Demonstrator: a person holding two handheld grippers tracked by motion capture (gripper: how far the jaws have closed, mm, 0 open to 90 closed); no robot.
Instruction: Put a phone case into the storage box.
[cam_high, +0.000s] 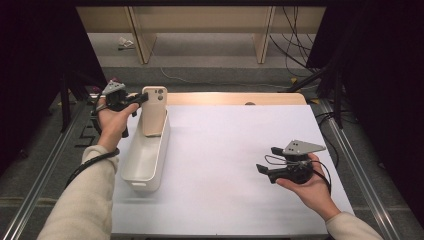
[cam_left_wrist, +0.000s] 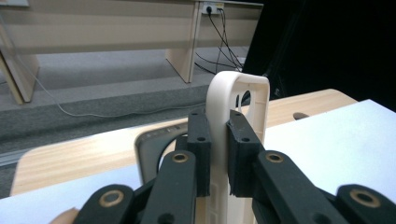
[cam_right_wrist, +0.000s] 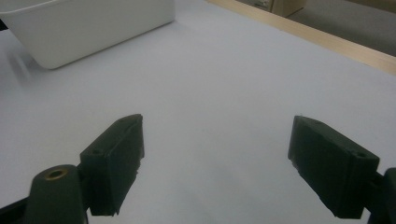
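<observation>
My left gripper (cam_high: 136, 101) is clamped on the edge of the cream phone case (cam_high: 153, 111), holding it upright at the white bin's (cam_high: 145, 167) far end for a clean drop, while my right gripper (cam_high: 266, 170) idles wide open, empty, well clear.

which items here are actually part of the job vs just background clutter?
In the job:
- phone case, held upright at the bin's far end
- left gripper, shut on its edge
- white bin

Just about:
- right gripper, open over bare white sheet
- floor cables
- wooden bench legs
</observation>
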